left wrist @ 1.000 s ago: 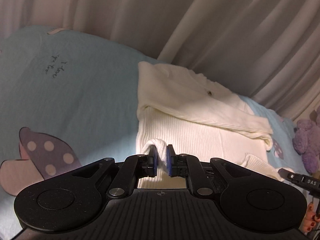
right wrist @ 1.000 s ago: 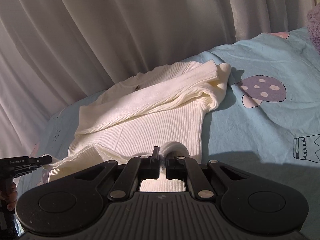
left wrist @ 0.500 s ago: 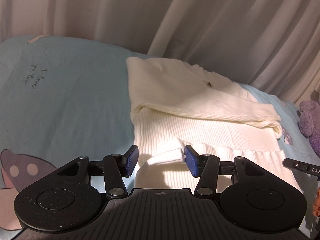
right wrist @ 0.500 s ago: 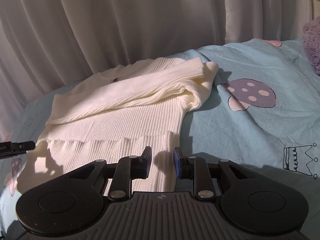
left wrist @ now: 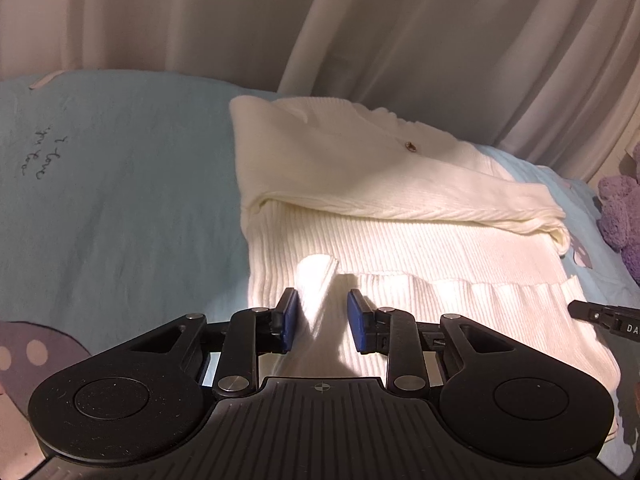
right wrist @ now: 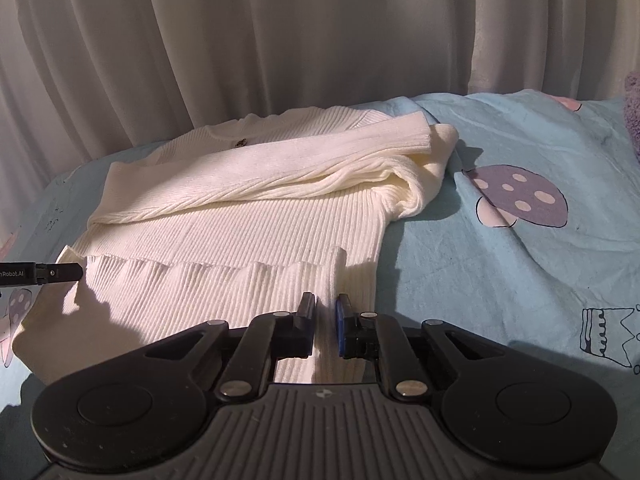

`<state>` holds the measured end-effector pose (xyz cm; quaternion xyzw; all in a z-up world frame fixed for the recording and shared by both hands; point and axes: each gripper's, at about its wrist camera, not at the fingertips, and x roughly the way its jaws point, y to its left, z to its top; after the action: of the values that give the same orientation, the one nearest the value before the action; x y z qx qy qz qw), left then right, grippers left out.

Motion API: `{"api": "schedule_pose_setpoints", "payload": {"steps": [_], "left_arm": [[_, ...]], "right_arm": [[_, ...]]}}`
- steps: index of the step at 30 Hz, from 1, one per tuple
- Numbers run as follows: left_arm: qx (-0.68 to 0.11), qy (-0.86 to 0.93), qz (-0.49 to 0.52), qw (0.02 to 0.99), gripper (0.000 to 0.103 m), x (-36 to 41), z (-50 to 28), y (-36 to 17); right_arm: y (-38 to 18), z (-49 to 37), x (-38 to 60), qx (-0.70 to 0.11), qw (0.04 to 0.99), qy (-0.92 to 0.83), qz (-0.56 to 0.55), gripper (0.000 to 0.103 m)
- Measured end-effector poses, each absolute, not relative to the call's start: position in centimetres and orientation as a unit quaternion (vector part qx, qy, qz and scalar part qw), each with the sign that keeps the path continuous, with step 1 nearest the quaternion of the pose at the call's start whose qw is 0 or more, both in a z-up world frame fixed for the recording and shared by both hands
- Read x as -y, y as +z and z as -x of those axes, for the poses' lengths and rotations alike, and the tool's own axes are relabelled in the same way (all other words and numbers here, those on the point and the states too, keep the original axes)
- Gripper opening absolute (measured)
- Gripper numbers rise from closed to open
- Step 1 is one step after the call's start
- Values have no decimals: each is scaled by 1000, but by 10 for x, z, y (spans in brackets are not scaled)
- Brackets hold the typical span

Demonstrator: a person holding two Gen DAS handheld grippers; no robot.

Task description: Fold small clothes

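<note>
A cream ribbed sweater (left wrist: 400, 240) (right wrist: 248, 216) lies on the bed, one sleeve folded across its chest and its bottom hem (right wrist: 200, 280) turned up over the body. My left gripper (left wrist: 323, 320) hangs over the near left part of that fold. Its jaws are closing, with a raised ridge of fabric between the blue pads but not squeezed. My right gripper (right wrist: 325, 320) is at the near right part. Its jaws are closing too, and the narrow gap is filled with pinched knit. Each gripper's tip shows at the edge of the other's view.
A light-blue bedsheet (left wrist: 120, 200) (right wrist: 520, 280) with mushroom and crown prints carries the sweater. Pale curtains (right wrist: 280, 40) hang close behind the bed. A purple plush toy (left wrist: 622, 212) sits at the right edge of the left wrist view.
Both grippers held the lifted hem shut, then opened and dropped it flat onto the sweater's body. Both have since narrowed again, the right one almost fully.
</note>
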<state>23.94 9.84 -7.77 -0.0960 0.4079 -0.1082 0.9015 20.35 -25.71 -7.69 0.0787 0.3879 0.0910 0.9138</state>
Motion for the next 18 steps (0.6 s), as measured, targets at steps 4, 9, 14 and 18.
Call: {"api": "schedule_pose_setpoints", "payload": {"steps": [4, 9, 14, 18], "left_arm": [[-400, -103, 79, 907, 9, -95, -238, -72], [-346, -108, 98, 927, 8, -102, -237, -33], [-303, -83, 99, 944, 8, -103, -268, -5], [-303, -60, 112, 945, 8, -98, -313, -8]], "right_arm": [[-71, -200, 252, -371, 922, 91, -56, 6], [-32, -201, 254, -304, 948, 81, -43, 5], [-9, -235, 254, -270, 961, 61, -22, 5], [-10, -279, 253, -266, 963, 42, -29, 5]]}}
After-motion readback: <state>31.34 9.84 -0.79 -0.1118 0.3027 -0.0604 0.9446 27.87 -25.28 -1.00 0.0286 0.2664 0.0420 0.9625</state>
